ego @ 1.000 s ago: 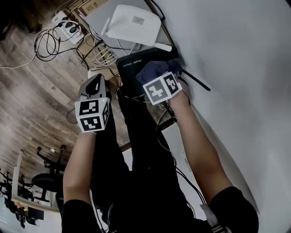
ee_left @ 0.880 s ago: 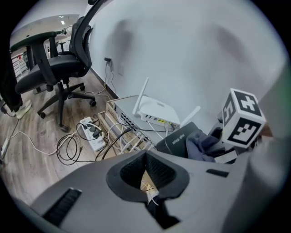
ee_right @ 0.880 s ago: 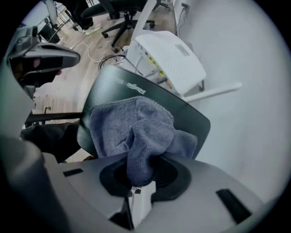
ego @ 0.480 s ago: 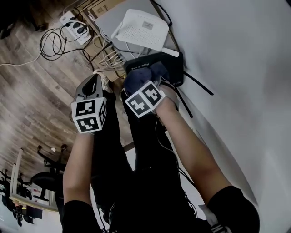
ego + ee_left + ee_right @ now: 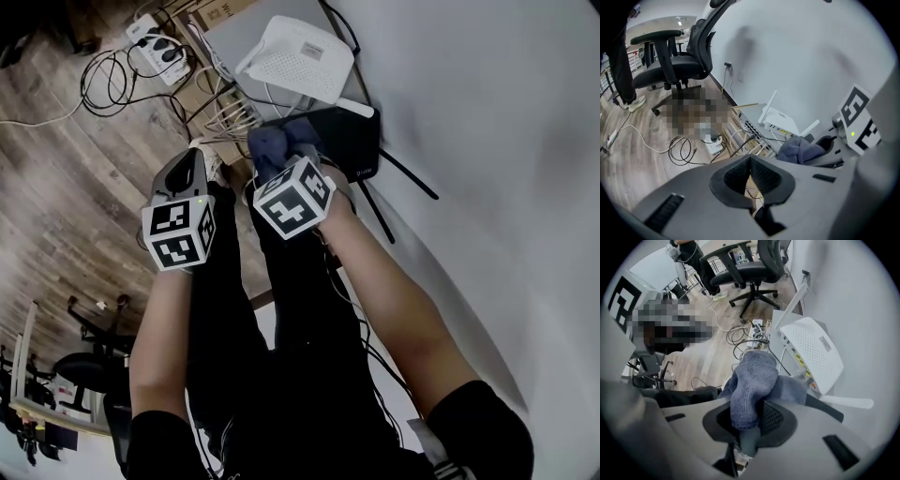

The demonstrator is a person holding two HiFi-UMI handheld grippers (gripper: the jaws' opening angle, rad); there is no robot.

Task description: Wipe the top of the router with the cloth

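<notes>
Two claws: right claw (image 5: 747, 420) clamps blue-grey cloth (image 5: 752, 380) at flat black router (image 5: 349, 141)'s left edge; left claw (image 5: 751, 174) pressed together, empty.

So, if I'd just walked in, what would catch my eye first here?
The right tool grips a blue cloth over the black router. Just beyond it sits a white router, with cables tangled on the floor to the left. The left tool hangs shut and empty beside the right one.
</notes>
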